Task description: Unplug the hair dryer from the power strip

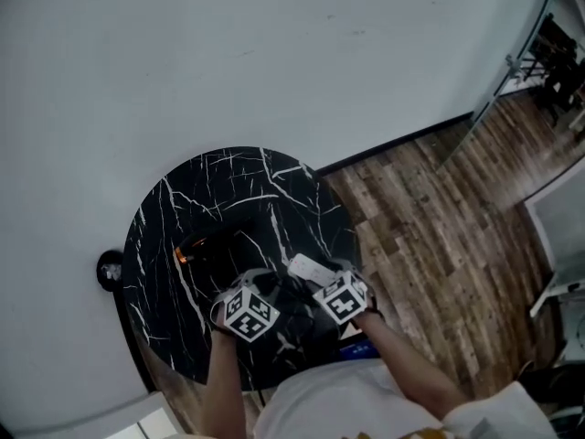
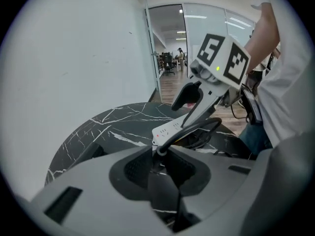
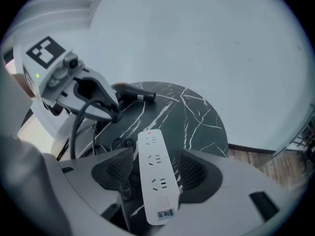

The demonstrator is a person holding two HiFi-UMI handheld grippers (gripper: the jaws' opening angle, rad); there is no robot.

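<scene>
My right gripper (image 3: pixel 155 170) is shut on the white power strip (image 3: pixel 153 173), which lies lengthways between its pads. A red lamp glows at the strip's far end, and its sockets show no plug. My left gripper (image 2: pixel 160 168) is shut on the hair dryer's black cord (image 2: pixel 197 128) near its end, and the cord loops off to the right. The black hair dryer (image 3: pixel 134 92) lies on the round black marble table (image 1: pixel 228 186) beyond both grippers. In the head view the left gripper (image 1: pixel 259 280) and right gripper (image 1: pixel 315 274) sit side by side at the table's near edge.
A white wall curves behind the table. Wood floor (image 1: pixel 439 245) stretches to the right towards a glass partition (image 1: pixel 512 71). A small dark round object (image 1: pixel 110 268) sits on the floor left of the table. My white-shirted body (image 2: pixel 290 82) is close behind the grippers.
</scene>
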